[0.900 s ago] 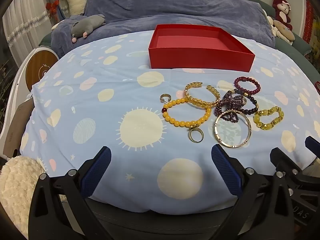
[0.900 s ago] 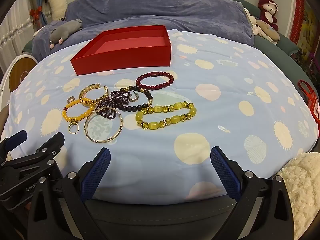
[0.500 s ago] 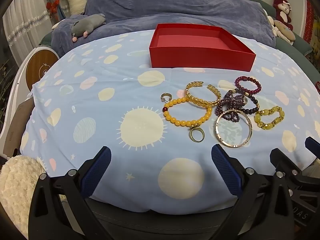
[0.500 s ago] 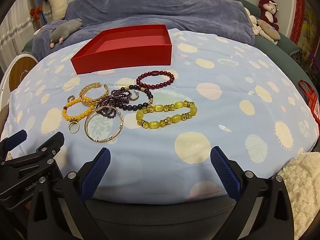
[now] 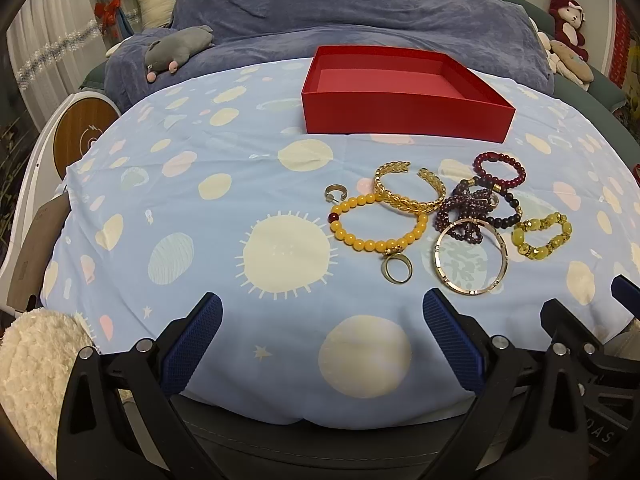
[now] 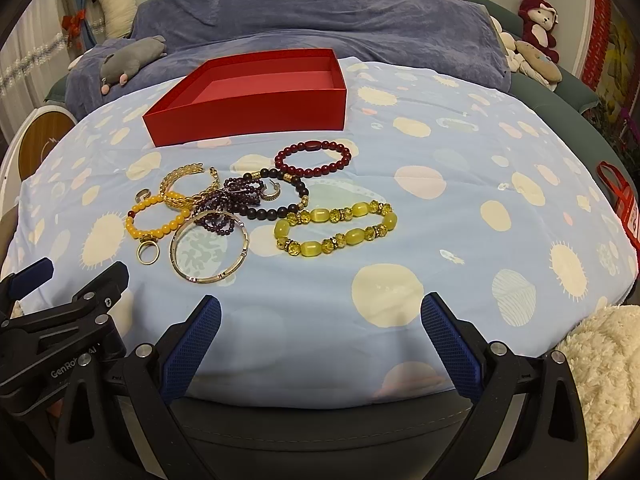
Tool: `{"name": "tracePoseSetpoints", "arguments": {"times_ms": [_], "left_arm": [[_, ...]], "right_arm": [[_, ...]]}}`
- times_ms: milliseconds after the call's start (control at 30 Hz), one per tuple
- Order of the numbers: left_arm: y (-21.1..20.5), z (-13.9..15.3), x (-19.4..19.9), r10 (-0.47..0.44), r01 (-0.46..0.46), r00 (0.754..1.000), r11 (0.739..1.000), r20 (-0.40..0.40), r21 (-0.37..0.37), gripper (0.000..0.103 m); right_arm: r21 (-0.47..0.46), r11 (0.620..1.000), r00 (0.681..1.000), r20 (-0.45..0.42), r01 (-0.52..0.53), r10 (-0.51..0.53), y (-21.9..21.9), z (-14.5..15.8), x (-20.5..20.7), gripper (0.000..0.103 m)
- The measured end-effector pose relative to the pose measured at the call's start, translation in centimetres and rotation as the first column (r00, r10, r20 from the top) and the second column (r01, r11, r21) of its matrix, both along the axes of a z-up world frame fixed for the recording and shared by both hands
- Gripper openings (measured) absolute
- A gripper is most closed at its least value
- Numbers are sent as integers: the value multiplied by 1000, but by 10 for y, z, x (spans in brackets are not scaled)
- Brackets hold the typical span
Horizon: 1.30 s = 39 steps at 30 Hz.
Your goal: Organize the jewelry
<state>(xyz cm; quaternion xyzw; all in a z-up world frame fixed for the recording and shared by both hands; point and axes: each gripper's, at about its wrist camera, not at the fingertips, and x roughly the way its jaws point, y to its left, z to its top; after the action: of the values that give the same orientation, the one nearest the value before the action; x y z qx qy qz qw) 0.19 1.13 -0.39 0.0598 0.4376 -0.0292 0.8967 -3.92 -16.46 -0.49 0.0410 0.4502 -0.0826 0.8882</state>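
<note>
An empty red box [image 5: 404, 96] [image 6: 256, 92] stands at the far side of a blue patterned cloth. In front of it lies a cluster of jewelry: an orange bead bracelet [image 5: 376, 222], a gold cuff [image 5: 408, 192], a gold ring [image 5: 397, 269], a thin gold bangle [image 5: 471, 256] [image 6: 209, 246], purple beads [image 5: 464, 208], a dark red bead bracelet [image 6: 313, 159] and a yellow-green bead bracelet [image 6: 336, 228]. My left gripper [image 5: 322, 344] and right gripper [image 6: 320, 344] are both open and empty, near the front edge, short of the jewelry.
A small ring-shaped piece [image 5: 335, 193] lies left of the cluster. A grey plush toy [image 5: 176, 50] and a blue blanket [image 5: 380, 4] lie behind the box. A fluffy white cushion [image 6: 600, 364] is at the front corner. Plush toys [image 6: 538, 32] sit at the back right.
Both views have crept slightly, so the jewelry sits a little lower in frame. Nothing was picked up or moved.
</note>
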Motion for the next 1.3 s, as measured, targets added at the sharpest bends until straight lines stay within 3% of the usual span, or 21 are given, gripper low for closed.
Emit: {"name": "tracePoseSetpoints", "arguments": {"times_ms": [1300], "left_arm": [[-6, 2, 0, 1, -1, 1000, 1000, -2, 3, 96]], "right_arm": [[-4, 1000, 1000, -2, -1, 1, 1, 1, 0, 96]]}}
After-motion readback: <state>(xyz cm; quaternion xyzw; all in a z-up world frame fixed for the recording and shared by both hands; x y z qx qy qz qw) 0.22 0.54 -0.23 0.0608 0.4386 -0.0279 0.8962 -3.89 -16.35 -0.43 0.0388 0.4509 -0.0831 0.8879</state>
